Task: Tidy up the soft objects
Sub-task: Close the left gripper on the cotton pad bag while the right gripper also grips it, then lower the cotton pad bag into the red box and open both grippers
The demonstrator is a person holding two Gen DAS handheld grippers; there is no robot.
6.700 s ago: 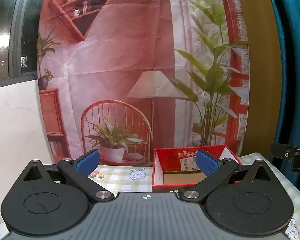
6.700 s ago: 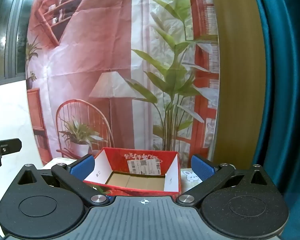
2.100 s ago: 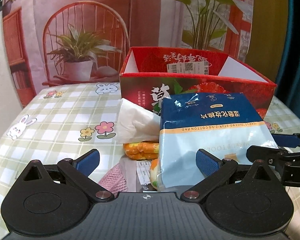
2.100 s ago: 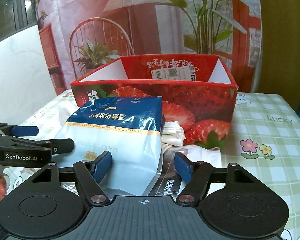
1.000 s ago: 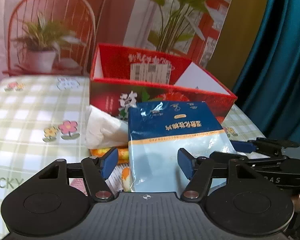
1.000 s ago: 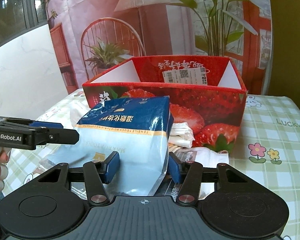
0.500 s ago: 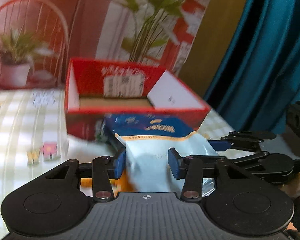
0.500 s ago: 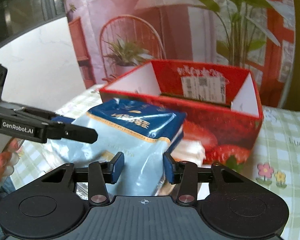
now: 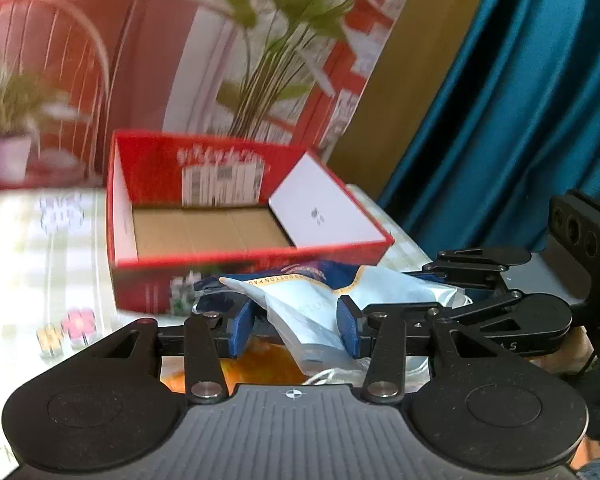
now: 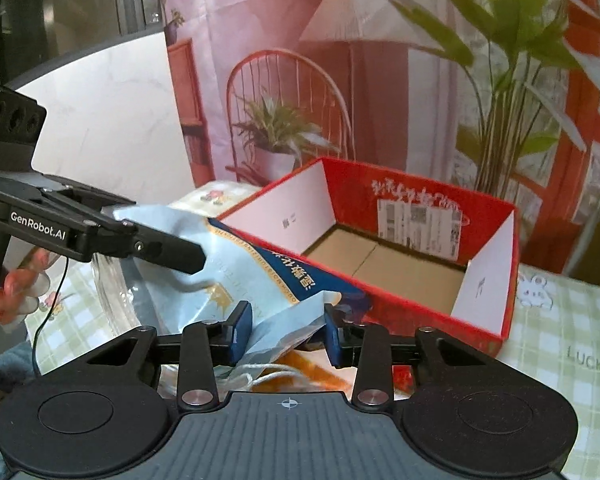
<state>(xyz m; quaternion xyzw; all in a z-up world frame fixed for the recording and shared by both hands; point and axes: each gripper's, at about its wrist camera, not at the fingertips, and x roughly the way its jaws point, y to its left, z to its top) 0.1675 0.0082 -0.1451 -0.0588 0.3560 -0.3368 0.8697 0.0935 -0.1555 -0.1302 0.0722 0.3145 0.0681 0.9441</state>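
Blue-and-pale plastic pack of cotton pads (image 9: 312,300) (image 10: 236,280) is hanging in the air just in front of the near wall of the red cardboard box printed with strawberries (image 9: 240,248) (image 10: 384,304), its dark blue end pointing toward the box and its pale end sagging and crumpling between the two tools. The left gripper (image 9: 296,322) (image 10: 168,246) is clenching one side of the pack between its blue pads (image 9: 242,324), and the right gripper (image 10: 286,336) (image 9: 448,286) is pinching the opposite side, its fingers pressing into the pale film. The pack is riding about level with the box rim and is not yet inside; the brown cardboard floor of the box is lying bare, with a white shipping label (image 9: 220,182) (image 10: 418,224) stuck on the far inner wall. Beneath the pack, something orange (image 9: 260,364) (image 10: 308,364) and a white string (image 10: 260,372) are showing, too hidden to identify. The box is sitting on a green-and-white checked tablecloth with flower and rabbit prints (image 9: 40,264) (image 10: 560,336). Behind it a printed backdrop showing a red chair, a lamp and leafy plants (image 9: 180,60) (image 10: 340,80) is hanging, with a teal curtain (image 9: 520,100) at its right in the left wrist view. The person's hand (image 10: 8,288) is gripping the left tool's handle
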